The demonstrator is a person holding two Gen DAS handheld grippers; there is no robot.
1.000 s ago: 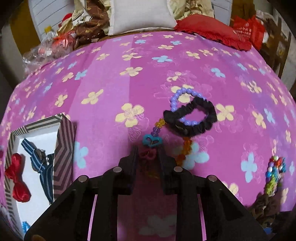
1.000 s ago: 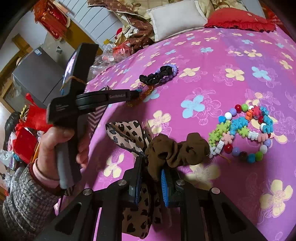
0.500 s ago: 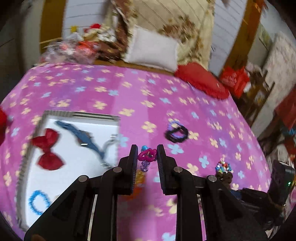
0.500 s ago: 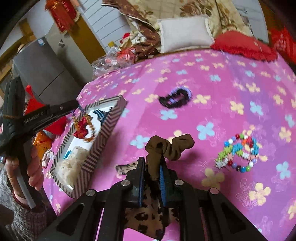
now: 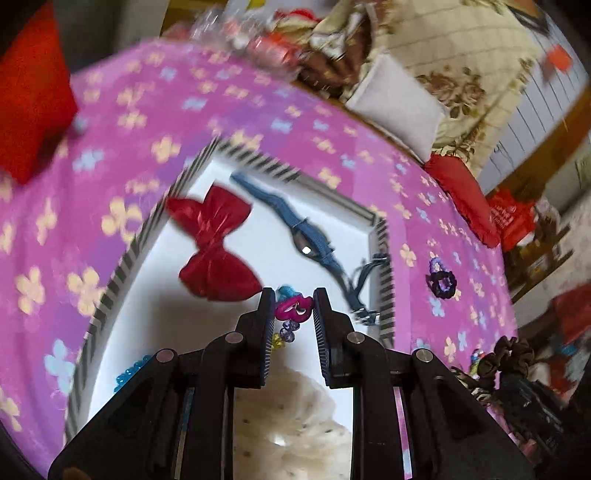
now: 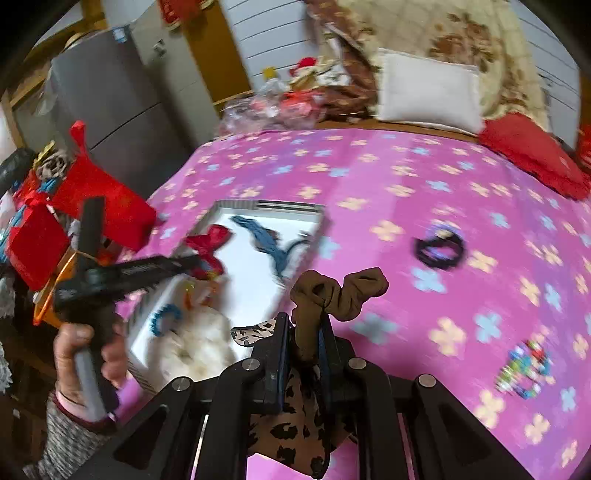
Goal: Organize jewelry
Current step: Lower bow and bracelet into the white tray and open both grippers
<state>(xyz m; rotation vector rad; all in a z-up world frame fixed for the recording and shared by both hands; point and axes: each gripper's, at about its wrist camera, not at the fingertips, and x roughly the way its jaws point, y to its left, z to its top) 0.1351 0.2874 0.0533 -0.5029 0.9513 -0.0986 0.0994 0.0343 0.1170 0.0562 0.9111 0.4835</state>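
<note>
A bed [image 6: 388, 173] fills most of both views, covered in a magenta sheet printed with yellow and pale-blue flowers; at its far edge lie a white pillow [image 6: 428, 92], a red cushion [image 6: 532, 155] and a cream quilt with brown roses [image 6: 461, 33]; beside them sits a heap of brown patterned cloth and crinkled plastic bags [image 6: 273, 107]; behind rises a white panelled wall [image 6: 280, 33] framed by ochre wooden trim [image 6: 225, 55]; a grey cabinet [image 6: 110, 99] stands to the left of the bed, with red fabric bags [image 6: 92, 195] piled near it; the light is soft and even.
</note>
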